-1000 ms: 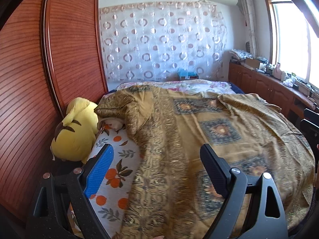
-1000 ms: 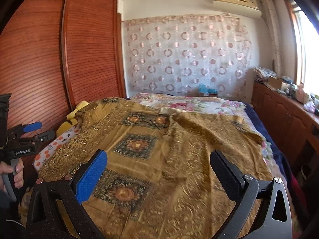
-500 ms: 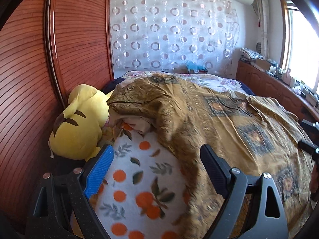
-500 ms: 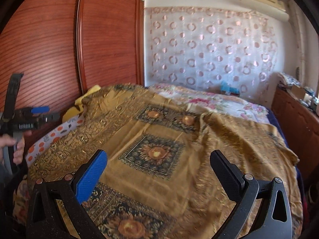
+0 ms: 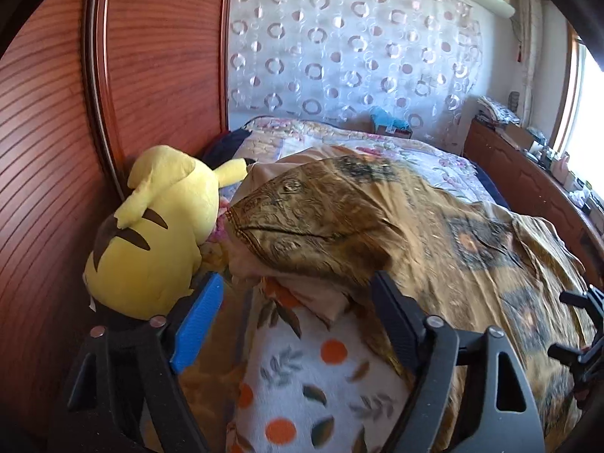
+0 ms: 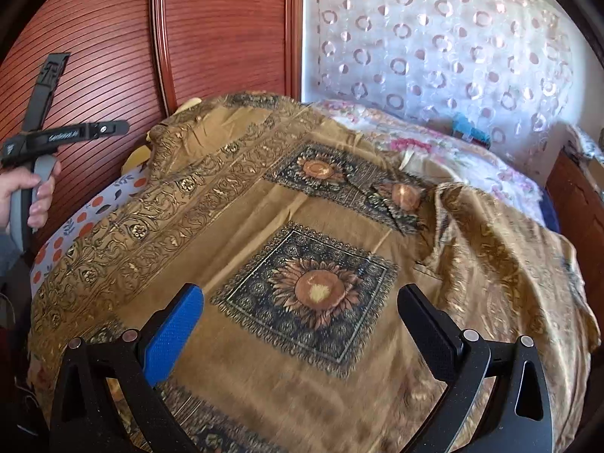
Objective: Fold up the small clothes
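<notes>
A gold cloth [image 6: 287, 234] is spread over the bed, its corner folded back beside a yellow plush [image 5: 158, 234] — a fleece blanket [image 5: 321, 373] is bared beneath. The left gripper [image 5: 294, 317] is held over that corner, jaws wide but closing, nothing between them. The right gripper [image 6: 302, 324] is held wide over the cloth, empty.

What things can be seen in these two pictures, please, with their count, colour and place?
gold cloth: one, gold with dark sunflower squares, spread over the bed
fleece blanket: one, white with orange dots, under the cloth's left edge
plush toy: one, yellow, against the wardrobe
wardrobe: one, red-brown, left
curtain: one, white with rings, back wall
left gripper: closing, nothing between its fingers
right gripper: open, empty
hand: one, holds the left gripper's handle
</notes>
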A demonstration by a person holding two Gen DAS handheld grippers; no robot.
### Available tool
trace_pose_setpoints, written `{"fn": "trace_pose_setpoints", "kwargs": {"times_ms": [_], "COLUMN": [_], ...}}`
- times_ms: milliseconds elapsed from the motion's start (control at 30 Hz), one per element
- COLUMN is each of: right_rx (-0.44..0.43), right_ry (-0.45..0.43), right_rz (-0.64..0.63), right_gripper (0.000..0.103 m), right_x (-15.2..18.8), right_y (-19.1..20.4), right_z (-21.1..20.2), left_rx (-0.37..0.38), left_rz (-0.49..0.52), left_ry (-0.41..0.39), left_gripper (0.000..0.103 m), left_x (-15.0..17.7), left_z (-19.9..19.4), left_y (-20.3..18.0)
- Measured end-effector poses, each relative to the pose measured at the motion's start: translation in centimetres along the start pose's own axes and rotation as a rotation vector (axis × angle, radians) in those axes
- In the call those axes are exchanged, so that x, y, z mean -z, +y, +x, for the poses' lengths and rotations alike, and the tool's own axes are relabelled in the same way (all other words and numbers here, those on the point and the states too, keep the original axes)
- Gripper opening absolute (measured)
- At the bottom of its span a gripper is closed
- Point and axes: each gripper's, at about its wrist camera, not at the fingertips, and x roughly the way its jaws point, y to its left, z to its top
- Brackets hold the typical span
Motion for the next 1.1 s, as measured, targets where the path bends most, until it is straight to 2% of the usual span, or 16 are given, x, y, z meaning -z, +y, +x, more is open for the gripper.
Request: {"fn": "trace_pose_setpoints", "kwargs": {"times_ms": [167,333,500,600,667,733,767,833,933,1100], "right_rx": [-0.005,-0.006,0.02,0.041,0.046,0.049,0.05,0.051,0.05,0.051], "right_ry": [0.055,0.096,0.114,0.107,0.108,0.107,0.106,0.106,0.107,0.104], "right_rz": [-0.013,-0.013,-0.026,-0.046,-0.051,-0.05,-0.048,-0.046,-0.048,-0.045], "right_gripper": [0.103,0.103,0.103,0.102,0.102,0.103,0.103,0.103,0.103,0.103], "right_x": [-1.4,-1.6,-1.4,-1.4,-1.4,-1.4,-1.4,-1.4,-1.2,-1.1], "right_y": [-0.8,-0.9,-0.5,0.0,0.2,0.5,0.6,0.8,0.4,0.2], "right_z": [3.3,4.5,5.3,5.3,5.5,5.7,5.7,5.8,5.4,5.3], "left_rx": [0.026,0.04,0.137,0.149,0.146,0.118,0.114,0.113,0.137,0.182], "left_rz": [-0.067,-0.11,-0.19,-0.205,-0.197,-0.175,-0.158,-0.124,-0.066,0.008], "left_ry": [0.065,0.099,0.14,0.13,0.107,0.055,0.033,0.018,0.017,0.015], "left_gripper": [0.076,0.068,0.063,0.051,0.035,0.028,0.019,0.012,0.008,0.006], "left_x": [-1.1,-1.8,-2.2,-2.5,-2.8,-3.2,-3.5,-4.0,-4.8,-6.3], "left_z": [3.4,5.6,7.2,6.8,6.1,4.7,4.2,3.7,3.1,2.5], "left_y": [1.4,2.7,3.5,3.2,2.7,2.0,1.6,0.9,-0.6,-3.7]}}
